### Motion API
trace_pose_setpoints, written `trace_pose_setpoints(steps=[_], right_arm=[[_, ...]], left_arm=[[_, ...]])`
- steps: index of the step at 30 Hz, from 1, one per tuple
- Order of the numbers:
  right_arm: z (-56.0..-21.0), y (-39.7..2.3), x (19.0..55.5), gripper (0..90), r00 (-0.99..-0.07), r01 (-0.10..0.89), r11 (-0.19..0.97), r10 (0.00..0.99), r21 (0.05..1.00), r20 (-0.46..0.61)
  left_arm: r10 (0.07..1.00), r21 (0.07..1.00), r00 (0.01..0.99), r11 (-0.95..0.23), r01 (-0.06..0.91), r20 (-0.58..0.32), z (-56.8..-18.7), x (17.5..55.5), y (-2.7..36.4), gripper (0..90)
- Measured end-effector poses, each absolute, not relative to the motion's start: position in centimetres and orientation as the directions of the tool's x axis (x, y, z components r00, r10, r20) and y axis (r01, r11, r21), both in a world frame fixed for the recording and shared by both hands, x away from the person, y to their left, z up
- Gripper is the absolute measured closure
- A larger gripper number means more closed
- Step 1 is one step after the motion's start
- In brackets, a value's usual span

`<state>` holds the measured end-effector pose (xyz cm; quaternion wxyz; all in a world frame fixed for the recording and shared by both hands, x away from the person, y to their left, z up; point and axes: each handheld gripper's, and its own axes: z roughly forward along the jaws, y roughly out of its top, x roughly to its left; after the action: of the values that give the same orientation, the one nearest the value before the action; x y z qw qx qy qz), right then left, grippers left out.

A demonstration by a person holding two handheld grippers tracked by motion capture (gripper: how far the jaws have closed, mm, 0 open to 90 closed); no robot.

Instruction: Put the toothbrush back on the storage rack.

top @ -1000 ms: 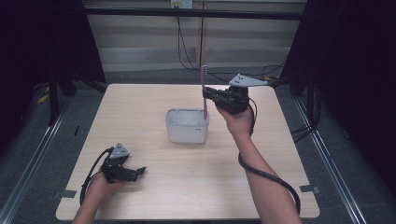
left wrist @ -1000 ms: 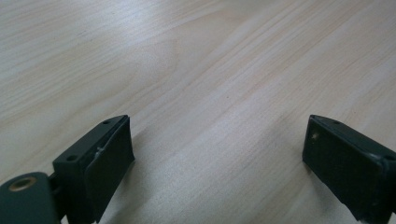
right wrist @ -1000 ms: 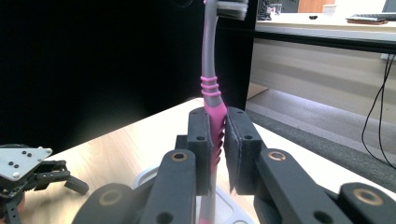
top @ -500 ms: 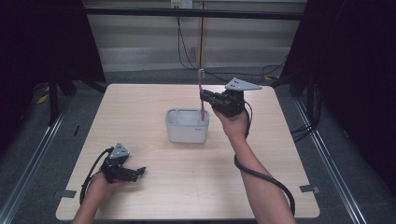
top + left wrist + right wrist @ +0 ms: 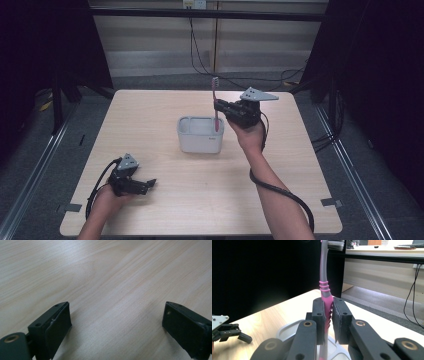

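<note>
Toothbrush (image 5: 215, 102) stands upright, pinched in the right gripper (image 5: 218, 106), and has dropped lower over the last second; its tip now dips into the white holder (image 5: 200, 142) mid-table, so release looks close. Left gripper (image 5: 148, 184) rests wide open near the table's front-left corner.

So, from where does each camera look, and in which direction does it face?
High view: above the table's near edge, facing forward and down; both forearms show.
Left gripper view: on the left gripper, facing bare wood; open fingers show.
Right gripper view: on the right gripper, facing the upright toothbrush.
Shared: toothbrush, white holder.
</note>
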<state>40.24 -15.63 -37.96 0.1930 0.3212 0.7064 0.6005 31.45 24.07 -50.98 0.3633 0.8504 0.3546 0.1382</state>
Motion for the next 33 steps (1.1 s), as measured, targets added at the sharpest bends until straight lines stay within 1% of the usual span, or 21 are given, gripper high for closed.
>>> trace_pose_setpoints(steps=[33], right_arm=[[-40.9, -16.0, 39.8, 81.2, -0.706, 0.251, 0.067, 0.696, 0.966, 0.135]], left_arm=[[0.704, 0.716, 0.710, -0.484, 0.503, -0.023, -51.0, 31.4, 24.1, 8.0]])
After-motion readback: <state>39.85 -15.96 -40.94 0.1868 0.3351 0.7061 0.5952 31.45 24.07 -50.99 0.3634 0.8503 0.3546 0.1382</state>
